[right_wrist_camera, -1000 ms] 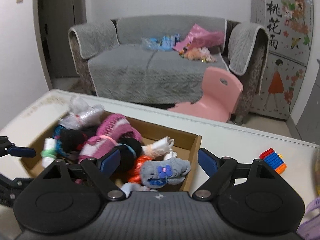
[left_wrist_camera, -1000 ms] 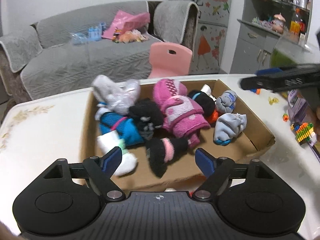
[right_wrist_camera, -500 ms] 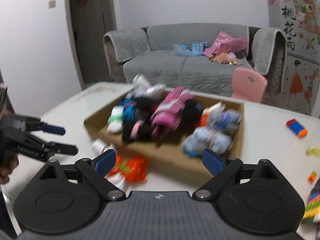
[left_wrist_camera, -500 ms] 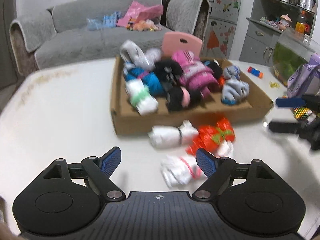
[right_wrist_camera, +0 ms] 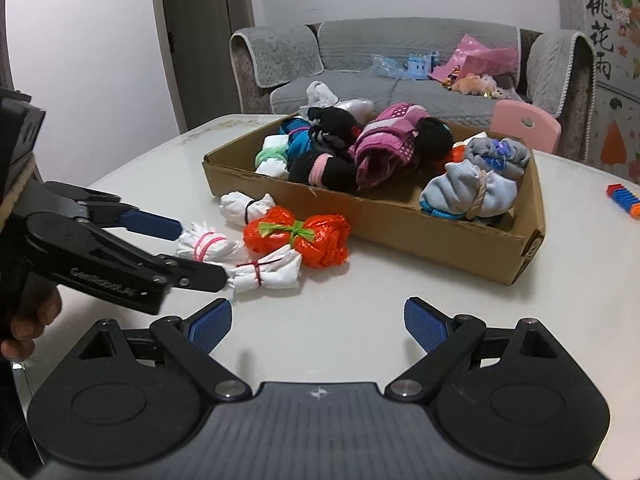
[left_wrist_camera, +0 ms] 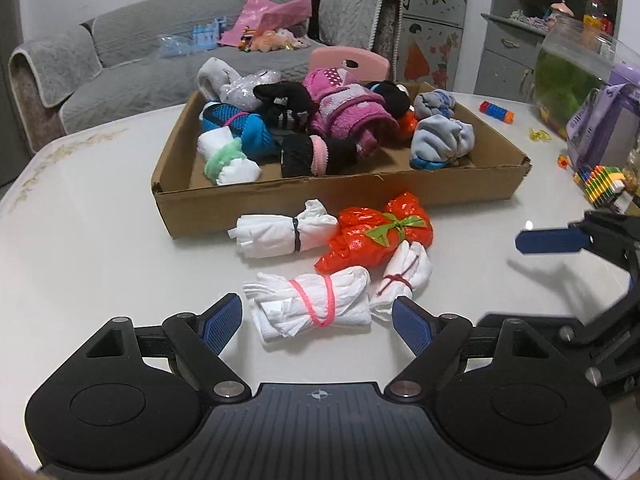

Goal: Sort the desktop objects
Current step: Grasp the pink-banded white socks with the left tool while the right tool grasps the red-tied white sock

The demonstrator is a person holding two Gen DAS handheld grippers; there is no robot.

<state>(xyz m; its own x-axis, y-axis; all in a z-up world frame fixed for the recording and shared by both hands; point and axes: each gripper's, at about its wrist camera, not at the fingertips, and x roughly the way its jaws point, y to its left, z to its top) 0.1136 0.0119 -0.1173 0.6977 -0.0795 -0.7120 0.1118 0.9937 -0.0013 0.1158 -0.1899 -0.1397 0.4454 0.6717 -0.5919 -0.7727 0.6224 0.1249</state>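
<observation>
A cardboard box (left_wrist_camera: 340,196) on the white table holds several rolled socks. In front of it lie a white bundle with a black band (left_wrist_camera: 280,234), an orange bag bundle with a green tie (left_wrist_camera: 376,232), a white bundle with a red tie (left_wrist_camera: 404,276) and a white bundle with a pink band (left_wrist_camera: 312,306). My left gripper (left_wrist_camera: 316,320) is open, and the pink-banded bundle (right_wrist_camera: 208,246) lies between its fingertips without the pads touching it. My right gripper (right_wrist_camera: 318,320) is open and empty over bare table, right of the bundles; one of its blue fingers (left_wrist_camera: 548,240) shows in the left wrist view.
Coloured building blocks (left_wrist_camera: 600,180), a purple box (left_wrist_camera: 608,128) and a glass tank (left_wrist_camera: 572,76) stand at the table's right side. A blue and orange block strip (right_wrist_camera: 624,200) lies beyond the box. A pink chair (right_wrist_camera: 524,124) and a grey sofa (right_wrist_camera: 400,64) stand behind the table.
Both grippers have drawn back from over the box and sunk toward the table in front of it. The tied bundles have come into view, one now between the left fingertips. The right jaws stand a little wider.
</observation>
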